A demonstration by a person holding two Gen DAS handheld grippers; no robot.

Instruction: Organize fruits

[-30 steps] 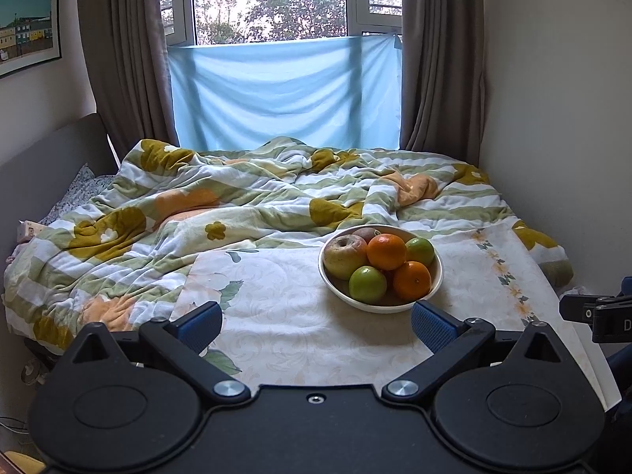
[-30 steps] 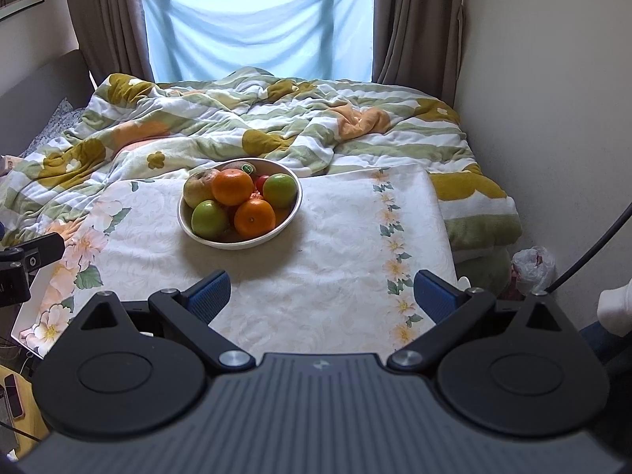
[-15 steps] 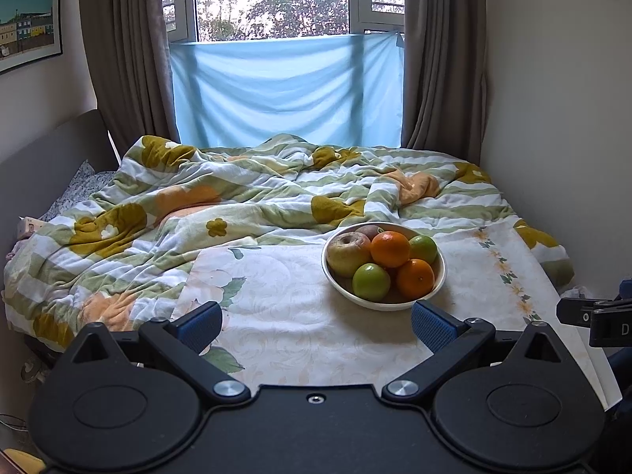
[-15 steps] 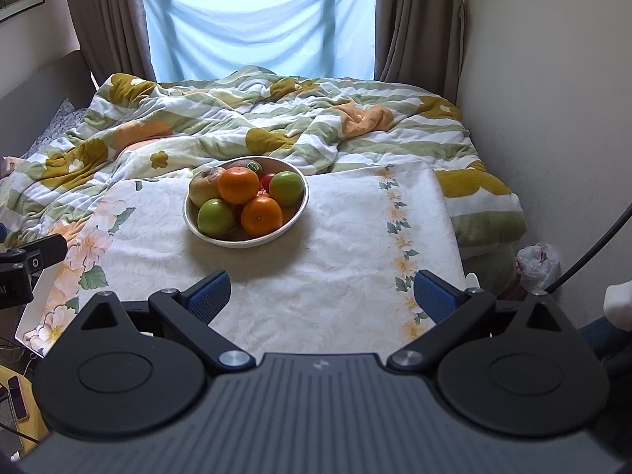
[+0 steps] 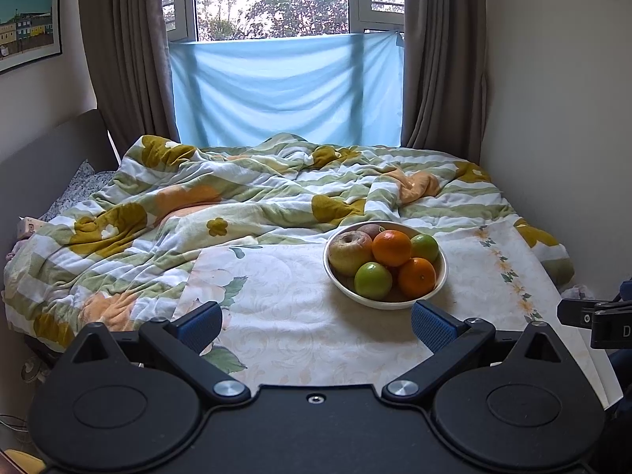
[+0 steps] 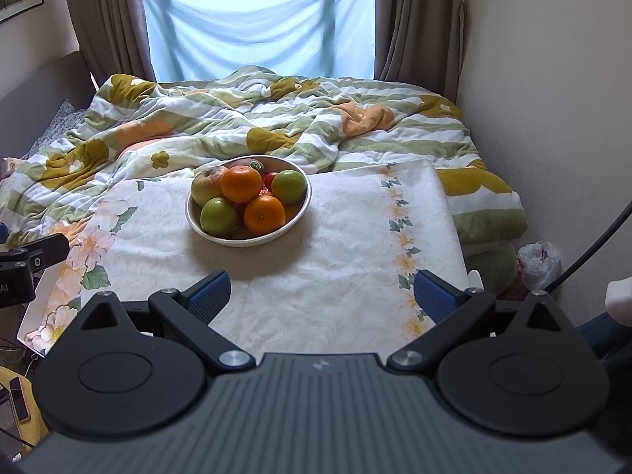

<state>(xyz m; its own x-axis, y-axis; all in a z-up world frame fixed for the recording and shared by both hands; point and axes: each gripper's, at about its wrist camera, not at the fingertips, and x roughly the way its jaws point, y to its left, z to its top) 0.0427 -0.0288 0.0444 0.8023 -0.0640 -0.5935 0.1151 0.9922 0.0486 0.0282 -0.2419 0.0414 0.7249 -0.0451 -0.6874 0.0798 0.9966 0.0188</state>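
Bowl (image 6: 300,213) nearer now, ahead of both gaping claws (image 6: 322,294), untouched

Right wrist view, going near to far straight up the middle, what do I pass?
Right tool, open and empty → floral cloth → white fruit bowl → striped flowered blanket → blue sheet across the window.

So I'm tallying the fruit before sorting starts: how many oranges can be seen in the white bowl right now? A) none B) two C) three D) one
B: the right wrist view shows two oranges in the white bowl, one orange toward the back and another orange at the front, beside two green fruits and a yellowish apple.
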